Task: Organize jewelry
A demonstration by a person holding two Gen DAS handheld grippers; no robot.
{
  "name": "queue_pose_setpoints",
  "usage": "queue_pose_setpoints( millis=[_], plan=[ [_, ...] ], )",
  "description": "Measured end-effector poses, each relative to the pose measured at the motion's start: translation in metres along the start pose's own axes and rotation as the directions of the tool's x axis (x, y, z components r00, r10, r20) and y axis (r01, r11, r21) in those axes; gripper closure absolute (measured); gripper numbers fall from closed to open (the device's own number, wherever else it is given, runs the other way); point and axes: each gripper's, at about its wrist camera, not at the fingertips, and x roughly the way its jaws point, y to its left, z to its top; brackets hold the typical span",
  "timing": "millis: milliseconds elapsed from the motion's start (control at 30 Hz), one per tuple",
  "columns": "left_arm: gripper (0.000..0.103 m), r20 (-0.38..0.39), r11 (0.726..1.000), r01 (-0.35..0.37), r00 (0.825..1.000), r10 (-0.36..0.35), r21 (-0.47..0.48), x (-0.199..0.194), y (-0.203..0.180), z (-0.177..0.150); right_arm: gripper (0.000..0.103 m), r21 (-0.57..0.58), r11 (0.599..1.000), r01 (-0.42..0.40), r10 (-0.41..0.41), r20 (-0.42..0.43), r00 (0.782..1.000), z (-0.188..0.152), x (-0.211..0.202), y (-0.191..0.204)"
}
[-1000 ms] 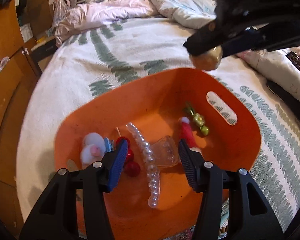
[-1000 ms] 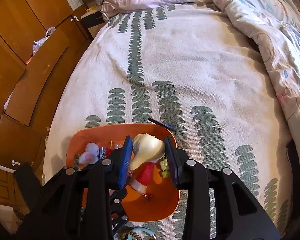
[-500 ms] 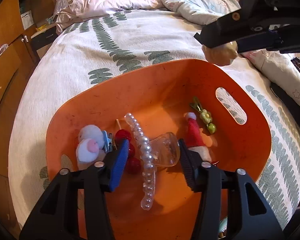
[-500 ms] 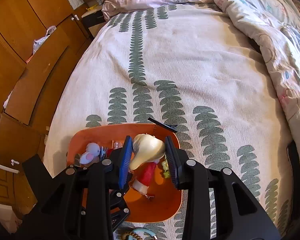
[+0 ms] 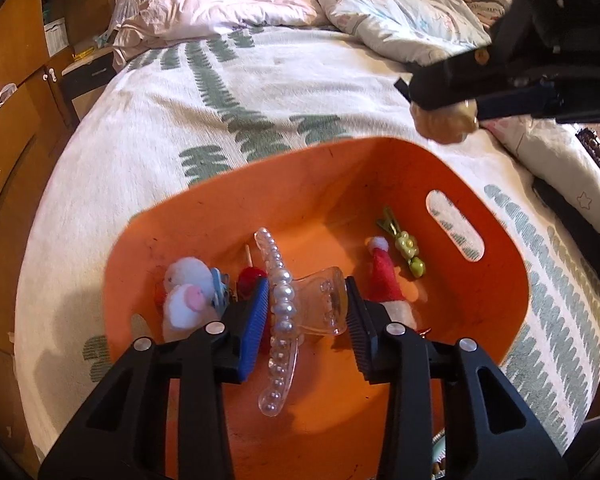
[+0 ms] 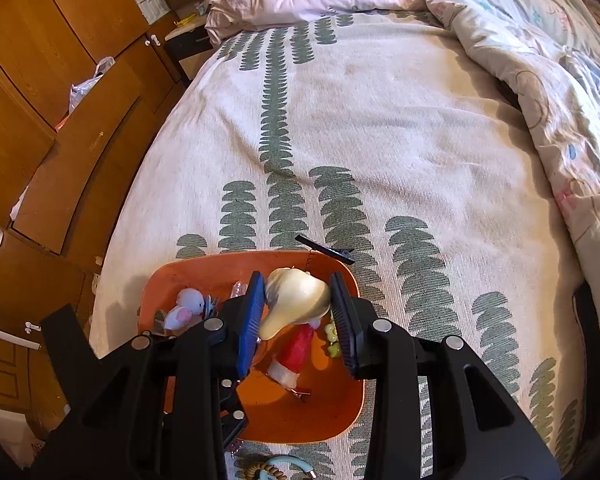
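Note:
An orange basket (image 5: 300, 160) sits on the bed. My left gripper (image 5: 306, 300) reaches into it, its jaws closing on a clear hair claw with a pearl row (image 5: 280, 300); both pads touch the claw's sides. Around it lie a pompom clip (image 5: 188, 288), red berries (image 5: 250, 276), a Santa hat clip (image 5: 384, 276) and a green clip (image 5: 408, 248). My right gripper (image 6: 298, 304) is shut on a cream shell-shaped piece (image 6: 296, 300) and holds it above the basket (image 6: 204, 268). That piece (image 5: 444, 124) also shows over the basket's far rim in the left wrist view.
A black clip (image 6: 326, 250) lies on the leaf-patterned bedspread (image 6: 380, 120) just past the basket. A turquoise coil (image 6: 280, 468) lies at the near edge. Wooden cupboards (image 6: 60, 80) stand on the left, and a crumpled duvet (image 6: 540, 60) on the right.
My left gripper's jaws have narrowed from well apart until they touch the pearl claw, and the gripper has sunk slightly into the basket. The right gripper and its shell piece have stayed put.

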Motion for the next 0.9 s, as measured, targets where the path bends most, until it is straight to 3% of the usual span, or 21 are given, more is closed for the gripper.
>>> queue_pose_setpoints(
  millis=[433,900],
  plan=[
    [0.065,0.095,0.998,-0.054,0.994,0.052,0.018,-0.040,0.000,0.005,0.068,-0.004,1.000,-0.019,0.020,0.053,0.998,-0.011,-0.034,0.004],
    [0.065,0.142,0.995,-0.094,0.986,0.091,0.014,-0.079,-0.005,-0.011,0.068,-0.013,0.999,-0.053,0.054,0.072,0.996,-0.056,-0.066,0.022]
  ],
)
